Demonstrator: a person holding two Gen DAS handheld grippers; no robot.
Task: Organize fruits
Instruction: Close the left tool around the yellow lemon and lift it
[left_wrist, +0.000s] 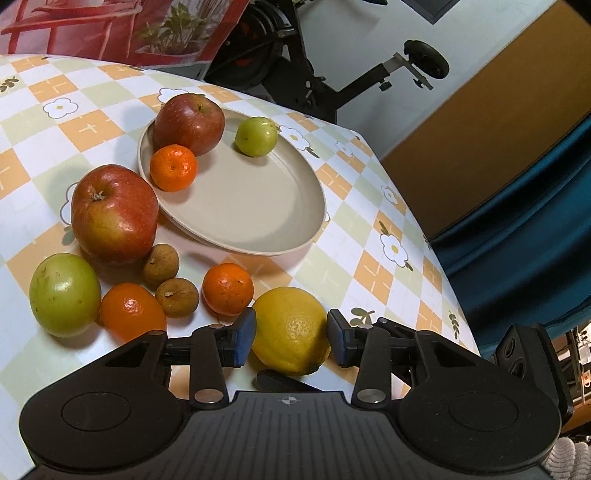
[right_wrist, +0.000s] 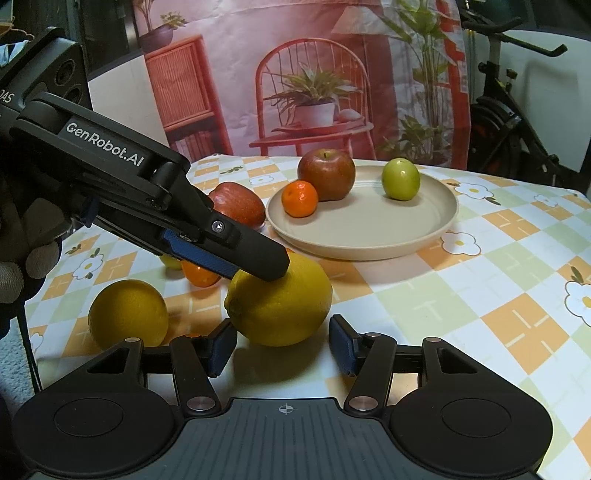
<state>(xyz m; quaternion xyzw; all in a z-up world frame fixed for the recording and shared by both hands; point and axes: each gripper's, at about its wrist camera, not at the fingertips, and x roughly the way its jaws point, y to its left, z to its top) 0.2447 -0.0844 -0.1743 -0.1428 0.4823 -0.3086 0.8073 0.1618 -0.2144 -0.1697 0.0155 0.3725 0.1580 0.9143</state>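
Left wrist view: the table (left_wrist: 369, 206) falls away close to the right of the fruit, and the half-empty plate (left_wrist: 258, 221) sits well beyond the working spot. The likeliest failure, as I judge it, is the lemon (left_wrist: 291, 328) squirting out of a shallow pinch, rolling into the mandarin (left_wrist: 228, 288) just beside it, or running toward that edge. A second risk is the two tools colliding, since both crowd the same fruit.

The left gripper (left_wrist: 291, 332) slants down over the lemon, which rests on the cloth. Its jaws bracket the fruit's sides, but whether the pads are pressing I cannot tell. The right gripper (right_wrist: 282, 345) angles down too, jaws released and holding nothing, with the lemon just ahead of its tips.
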